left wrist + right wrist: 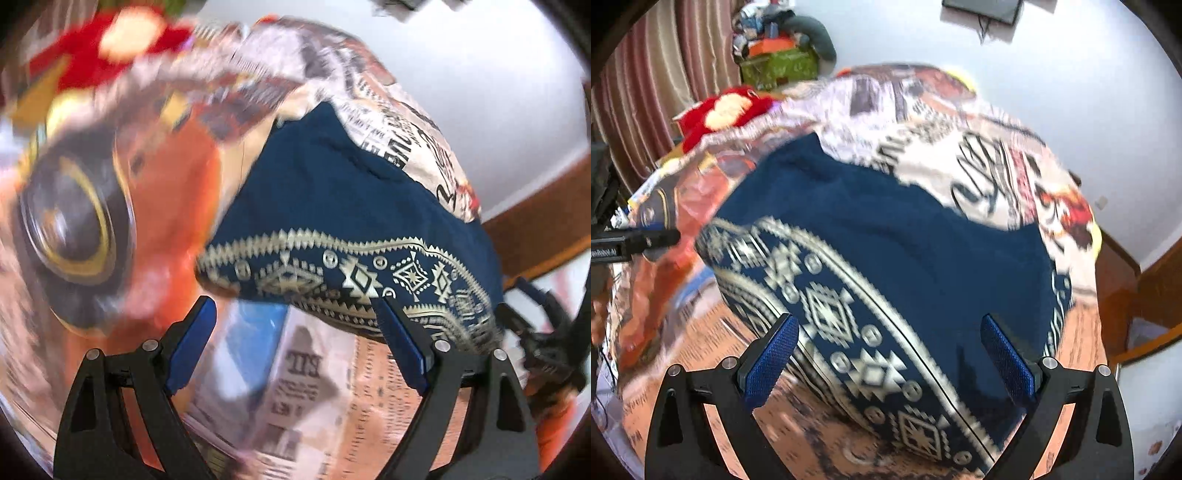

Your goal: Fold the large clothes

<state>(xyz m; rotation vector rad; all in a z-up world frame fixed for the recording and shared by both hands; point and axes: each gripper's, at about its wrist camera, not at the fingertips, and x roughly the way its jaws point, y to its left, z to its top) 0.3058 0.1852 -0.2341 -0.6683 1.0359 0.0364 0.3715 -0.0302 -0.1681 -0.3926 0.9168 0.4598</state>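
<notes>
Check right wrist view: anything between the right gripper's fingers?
Yes: the navy garment, its gold border under the open right gripper, shown in the right wrist view.

Motion blur smeared the left half of my left view: the red thing point(107, 48) and a dark ring point(74, 225) there stayed unreadable. My right finger point(402, 347) hid part of the garment's point(332, 192) border. In my right view the garment point(886, 236) was softly blurred, its lower edge lost behind my fingers point(772, 362).
</notes>
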